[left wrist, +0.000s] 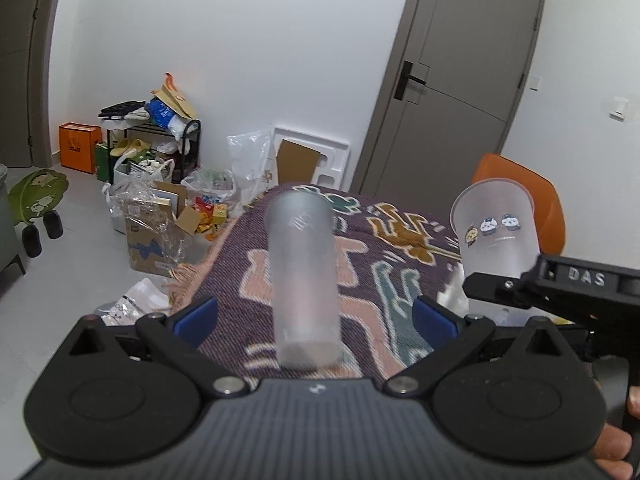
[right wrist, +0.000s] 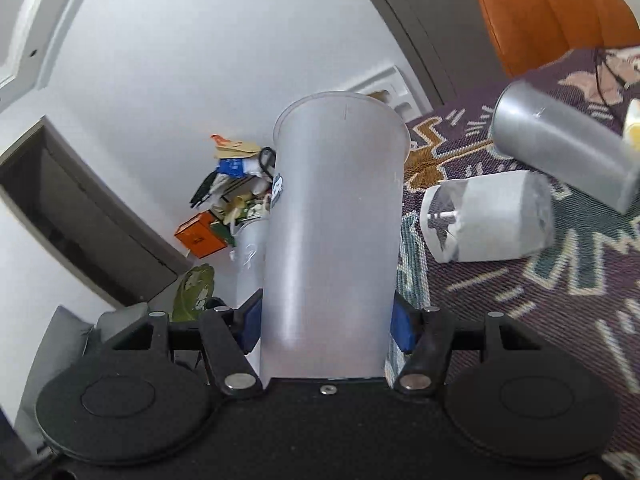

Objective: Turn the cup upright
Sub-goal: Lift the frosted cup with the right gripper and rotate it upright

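Observation:
A plain frosted cup (left wrist: 303,280) stands mouth-down on the patterned tablecloth (left wrist: 372,236), between the spread blue pads of my left gripper (left wrist: 316,318), which is open and not touching it. It also shows in the right wrist view (right wrist: 560,148). My right gripper (right wrist: 326,322) is shut on a second frosted cup (right wrist: 334,236) with cartoon stickers, held above the table with its rim pointing away from the camera. In the left wrist view this sticker cup (left wrist: 494,232) sits at the right, rim up, in the right gripper's black fingers (left wrist: 504,286).
A paper-wrapped roll (right wrist: 492,218) lies on its side on the tablecloth near the plain cup. An orange chair (left wrist: 520,200) stands at the table's far side. Boxes and bags (left wrist: 160,200) clutter the floor by the wall, left of a grey door (left wrist: 452,92).

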Demonstrator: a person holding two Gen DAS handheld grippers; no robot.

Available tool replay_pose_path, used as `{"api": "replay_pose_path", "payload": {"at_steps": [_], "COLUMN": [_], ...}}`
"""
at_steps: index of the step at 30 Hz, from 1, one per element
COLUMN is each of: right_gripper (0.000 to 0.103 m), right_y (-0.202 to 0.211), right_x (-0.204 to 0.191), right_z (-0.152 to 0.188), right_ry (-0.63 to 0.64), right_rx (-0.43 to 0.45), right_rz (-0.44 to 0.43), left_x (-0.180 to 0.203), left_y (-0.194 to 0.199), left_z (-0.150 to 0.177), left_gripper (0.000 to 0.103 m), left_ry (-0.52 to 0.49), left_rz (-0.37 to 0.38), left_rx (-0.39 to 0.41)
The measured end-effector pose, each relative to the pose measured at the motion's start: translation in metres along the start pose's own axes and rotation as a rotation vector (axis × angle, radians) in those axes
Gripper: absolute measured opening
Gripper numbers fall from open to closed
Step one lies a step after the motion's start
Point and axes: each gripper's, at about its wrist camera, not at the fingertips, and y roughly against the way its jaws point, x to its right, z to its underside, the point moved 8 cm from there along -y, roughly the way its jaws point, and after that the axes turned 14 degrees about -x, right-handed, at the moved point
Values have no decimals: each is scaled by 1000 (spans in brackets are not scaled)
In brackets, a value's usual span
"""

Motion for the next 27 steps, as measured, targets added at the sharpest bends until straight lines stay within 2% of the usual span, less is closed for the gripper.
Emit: {"api": "replay_pose_path", "payload": {"at_steps": [6, 13, 27], "right_gripper": [59, 59, 59], "right_y": [37, 63, 79], "right_x": [20, 55, 105], "right_z": [22, 57, 112], "right_ry": [31, -23, -92], "right_rx": [16, -4, -72], "right_rz": [5, 21, 48], "left_x": [17, 33, 58], "left_y": [16, 24, 28], "left_z": [23, 54, 109], "left_gripper": [102, 103, 102], "left_ry": [-35, -61, -113], "left_rz": [22, 50, 107], "left_rx": [-15, -61, -169]}}
